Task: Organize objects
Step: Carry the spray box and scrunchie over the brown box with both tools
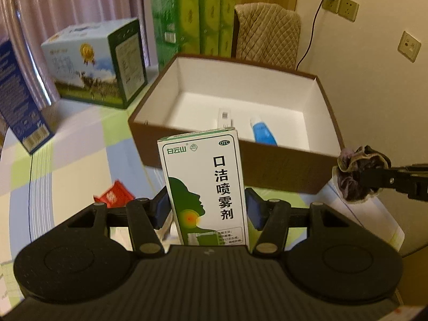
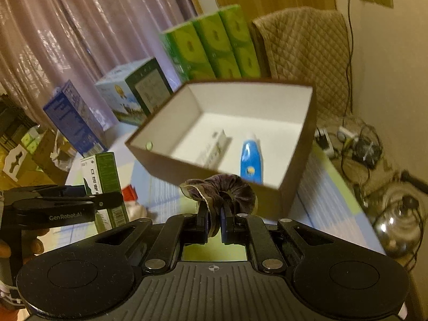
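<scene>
Green-and-white spray carton (image 1: 206, 187), brown box (image 1: 281, 171) with white inside, purple scrunchie (image 2: 222, 190), blue tube (image 2: 251, 160)

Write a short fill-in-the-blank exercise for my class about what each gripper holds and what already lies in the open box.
1. The left gripper is shut on a green and white ____.
2. The right gripper pinches a dark velvet ____.
3. Inside the brown box, beside a white item, lies a ____ tube.

Missing words: spray box; scrunchie; blue

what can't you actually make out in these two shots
- Left wrist view: the spray box in the left claw hides the lower end of the white item in the brown box.
- Right wrist view: print on the blue tube is blurred.
- The scrunchie covers the right claw tips.
</scene>
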`<state>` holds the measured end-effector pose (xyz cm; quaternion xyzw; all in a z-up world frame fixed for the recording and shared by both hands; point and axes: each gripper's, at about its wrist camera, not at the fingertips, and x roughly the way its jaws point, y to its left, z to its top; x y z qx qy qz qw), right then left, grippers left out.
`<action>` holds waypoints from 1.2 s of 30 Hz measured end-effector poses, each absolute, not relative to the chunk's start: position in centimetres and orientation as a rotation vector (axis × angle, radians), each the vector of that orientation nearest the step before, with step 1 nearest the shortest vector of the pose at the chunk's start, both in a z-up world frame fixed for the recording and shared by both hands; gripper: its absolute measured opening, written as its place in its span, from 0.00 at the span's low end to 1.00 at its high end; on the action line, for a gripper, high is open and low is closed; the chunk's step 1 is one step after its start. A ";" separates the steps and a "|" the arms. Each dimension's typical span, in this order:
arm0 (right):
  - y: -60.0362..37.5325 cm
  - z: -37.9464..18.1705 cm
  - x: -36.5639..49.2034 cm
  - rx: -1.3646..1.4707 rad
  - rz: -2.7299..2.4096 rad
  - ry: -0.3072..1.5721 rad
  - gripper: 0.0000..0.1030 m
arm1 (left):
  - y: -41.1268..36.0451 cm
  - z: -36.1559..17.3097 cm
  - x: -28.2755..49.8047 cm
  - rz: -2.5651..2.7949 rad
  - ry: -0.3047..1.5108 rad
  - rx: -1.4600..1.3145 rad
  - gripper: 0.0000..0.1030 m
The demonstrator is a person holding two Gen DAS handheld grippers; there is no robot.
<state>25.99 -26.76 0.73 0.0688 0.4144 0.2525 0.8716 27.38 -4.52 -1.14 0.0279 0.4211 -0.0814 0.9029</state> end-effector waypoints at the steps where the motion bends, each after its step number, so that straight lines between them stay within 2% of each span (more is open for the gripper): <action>1: -26.7 1.0 26.3 0.143 0.527 0.856 0.05 | -4.6 -0.9 27.7 -0.171 0.863 0.064 0.52; 20: -24.0 1.4 33.5 0.111 0.466 0.830 0.05 | -6.8 1.4 38.0 -0.209 0.788 0.206 0.52; 36: -19.7 -4.0 40.7 0.100 0.427 0.955 0.05 | -6.0 -3.7 47.1 -0.227 0.940 0.314 0.52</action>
